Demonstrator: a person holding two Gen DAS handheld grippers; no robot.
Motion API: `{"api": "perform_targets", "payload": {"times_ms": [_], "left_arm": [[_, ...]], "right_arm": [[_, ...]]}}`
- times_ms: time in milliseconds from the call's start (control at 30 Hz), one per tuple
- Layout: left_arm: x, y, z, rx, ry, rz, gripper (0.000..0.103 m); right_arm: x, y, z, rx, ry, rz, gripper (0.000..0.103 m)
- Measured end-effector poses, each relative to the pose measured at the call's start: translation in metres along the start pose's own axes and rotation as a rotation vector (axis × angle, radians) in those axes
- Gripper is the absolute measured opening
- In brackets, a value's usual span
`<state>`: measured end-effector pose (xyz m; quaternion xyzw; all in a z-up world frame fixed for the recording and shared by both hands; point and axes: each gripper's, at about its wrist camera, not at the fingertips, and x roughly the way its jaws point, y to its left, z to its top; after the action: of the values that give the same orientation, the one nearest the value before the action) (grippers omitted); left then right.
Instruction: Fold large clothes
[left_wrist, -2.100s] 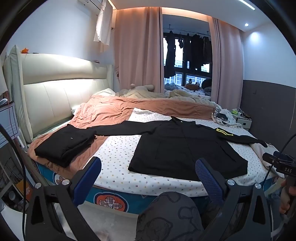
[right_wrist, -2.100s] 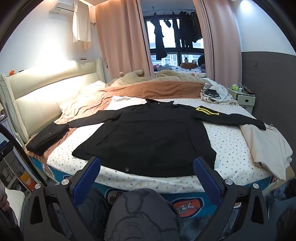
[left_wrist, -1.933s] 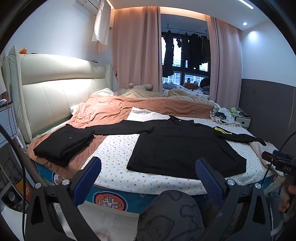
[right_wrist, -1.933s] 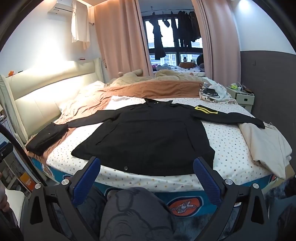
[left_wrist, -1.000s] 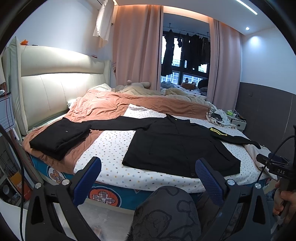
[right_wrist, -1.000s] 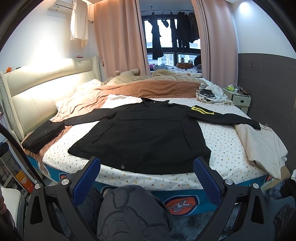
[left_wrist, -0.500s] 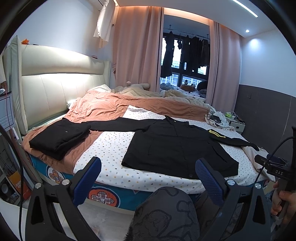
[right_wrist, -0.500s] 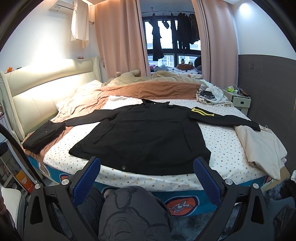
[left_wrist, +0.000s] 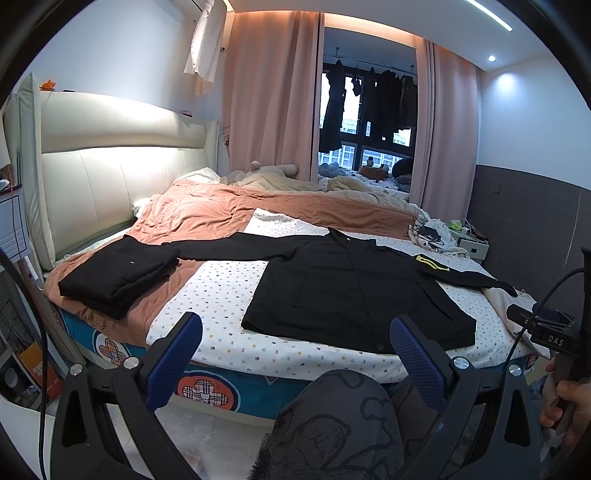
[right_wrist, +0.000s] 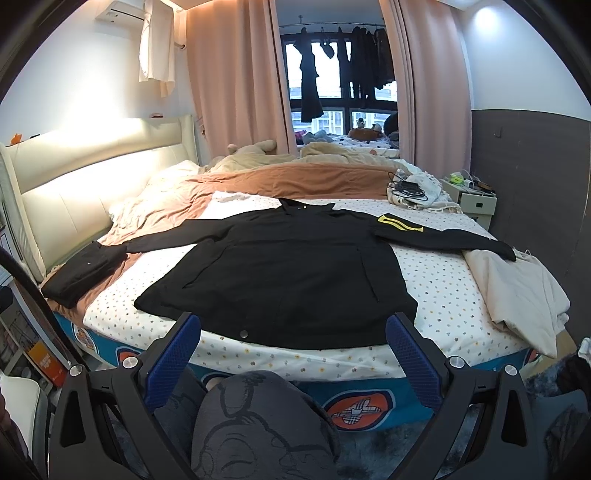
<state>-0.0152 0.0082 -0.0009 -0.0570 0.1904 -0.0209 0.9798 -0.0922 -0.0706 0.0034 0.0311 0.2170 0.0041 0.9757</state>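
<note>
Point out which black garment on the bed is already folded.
The folded black garment on the orange blanket, near the headboard. The black jacket lies spread flat, sleeves out.

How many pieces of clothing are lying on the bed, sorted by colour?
Black: 2, the spread-out jacket and the folded garment to its left.
Cream: 1, the crumpled garment to the jacket's right.
Total: 3.
</note>
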Motion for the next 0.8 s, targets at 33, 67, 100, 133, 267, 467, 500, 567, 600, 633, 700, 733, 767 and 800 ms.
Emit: {"api": "perform_targets", "payload": {"times_ms": [33,67,100,133,267,467,500,567,600,633,700,733,767,800], "left_arm": [[0.001,-0.001,0.000,0.002,0.001,0.004,0.103],[0.001,-0.002,0.000,0.005,0.001,0.006,0.103],[0.001,-0.003,0.000,0.006,0.001,0.010,0.103],[0.002,-0.003,0.000,0.007,0.000,0.013,0.103],[0.002,-0.005,0.000,0.009,-0.005,0.010,0.103],[0.006,-0.003,0.002,0.013,-0.005,0.013,0.103],[0.008,-0.003,0.003,0.013,-0.003,0.012,0.103],[0.012,-0.003,0.004,0.011,0.000,0.012,0.103],[0.014,-0.002,0.005,0.008,0.002,0.011,0.103],[0.015,-0.002,0.007,0.006,0.004,0.010,0.103],[0.020,-0.001,0.009,0.003,0.007,0.012,0.103],[0.023,-0.001,0.010,0.002,0.009,0.016,0.103],[0.027,0.000,0.011,-0.001,0.013,0.021,0.103],[0.031,0.000,0.013,-0.004,0.017,0.025,0.103]], "right_arm": [[0.000,0.000,0.001,0.000,0.001,-0.002,0.101],[0.001,0.000,0.001,0.001,0.001,-0.001,0.101],[0.001,-0.001,0.001,0.001,0.001,0.001,0.101],[0.001,-0.001,0.001,0.000,0.000,0.001,0.101],[0.003,-0.001,0.001,-0.001,-0.001,0.004,0.101],[0.010,0.001,0.004,-0.005,-0.004,0.001,0.101],[0.012,0.001,0.005,-0.005,-0.004,0.004,0.101],[0.016,0.002,0.006,-0.002,-0.003,0.007,0.101],[0.019,0.002,0.008,0.001,-0.001,0.011,0.101],[0.022,0.002,0.009,0.002,0.001,0.013,0.101],[0.028,0.002,0.012,0.001,0.005,0.012,0.101],[0.032,0.002,0.014,0.001,0.007,0.012,0.101],[0.035,0.002,0.016,0.002,0.009,0.014,0.101],[0.037,0.003,0.018,0.004,0.010,0.016,0.101]]}}
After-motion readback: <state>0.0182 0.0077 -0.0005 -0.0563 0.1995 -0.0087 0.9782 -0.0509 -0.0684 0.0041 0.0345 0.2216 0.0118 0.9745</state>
